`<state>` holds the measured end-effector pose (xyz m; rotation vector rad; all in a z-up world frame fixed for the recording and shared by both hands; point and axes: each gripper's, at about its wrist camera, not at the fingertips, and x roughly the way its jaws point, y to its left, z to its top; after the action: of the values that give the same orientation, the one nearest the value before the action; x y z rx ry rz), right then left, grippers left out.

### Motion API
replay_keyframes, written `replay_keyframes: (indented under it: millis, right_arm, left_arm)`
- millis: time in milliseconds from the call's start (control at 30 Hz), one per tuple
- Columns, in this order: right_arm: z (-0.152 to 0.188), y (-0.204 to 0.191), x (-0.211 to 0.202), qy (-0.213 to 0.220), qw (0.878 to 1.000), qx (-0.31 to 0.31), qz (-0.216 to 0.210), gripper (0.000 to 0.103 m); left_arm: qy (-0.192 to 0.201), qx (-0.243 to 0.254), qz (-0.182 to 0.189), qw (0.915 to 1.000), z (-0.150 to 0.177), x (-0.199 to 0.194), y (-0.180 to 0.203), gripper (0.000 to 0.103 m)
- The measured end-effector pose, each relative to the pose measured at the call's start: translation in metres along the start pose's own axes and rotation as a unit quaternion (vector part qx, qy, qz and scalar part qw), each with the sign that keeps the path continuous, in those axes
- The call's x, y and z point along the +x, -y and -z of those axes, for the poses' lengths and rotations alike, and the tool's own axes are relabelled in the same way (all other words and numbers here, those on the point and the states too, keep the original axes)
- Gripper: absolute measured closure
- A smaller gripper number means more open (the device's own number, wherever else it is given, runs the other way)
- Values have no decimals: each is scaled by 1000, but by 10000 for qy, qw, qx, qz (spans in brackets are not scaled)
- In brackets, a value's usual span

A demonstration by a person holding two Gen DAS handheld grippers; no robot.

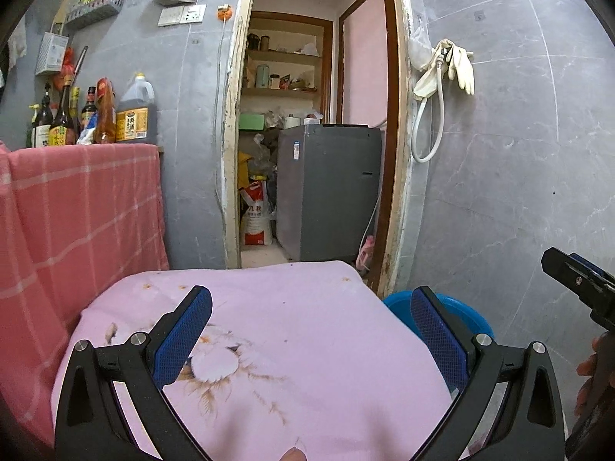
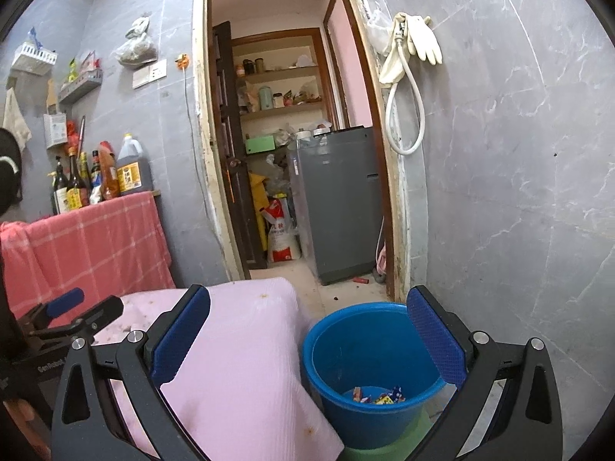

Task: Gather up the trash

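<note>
A blue bucket (image 2: 369, 361) stands on a green stool to the right of a table covered with a pink cloth (image 2: 238, 353). Small colourful wrappers (image 2: 378, 395) lie at the bucket's bottom. My right gripper (image 2: 307, 338) is open and empty, above the gap between the table's edge and the bucket. My left gripper (image 1: 311, 342) is open and empty, held above the pink cloth (image 1: 292, 330). The bucket's rim (image 1: 399, 303) shows past the cloth's right edge. The right gripper shows at the left wrist view's right edge (image 1: 576, 280); the left gripper shows at the right wrist view's left (image 2: 73, 313).
A counter draped with a red checked cloth (image 1: 84, 207) holds several sauce bottles (image 1: 96, 115) on the left. An open doorway ahead leads to a grey washing machine (image 1: 330, 192) and shelves. A grey tiled wall with hanging gloves (image 1: 457, 65) and a hose is on the right.
</note>
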<state>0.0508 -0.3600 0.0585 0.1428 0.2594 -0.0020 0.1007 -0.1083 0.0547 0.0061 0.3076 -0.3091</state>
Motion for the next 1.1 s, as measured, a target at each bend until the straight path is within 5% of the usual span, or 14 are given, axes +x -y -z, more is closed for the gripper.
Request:
replay_keyframes:
  millis: [1100]
  right_arm:
    - [57, -20, -52, 86, 9988, -433, 203, 0]
  left_arm:
    - [-14, 42, -302, 9995, 66, -68, 5, 2]
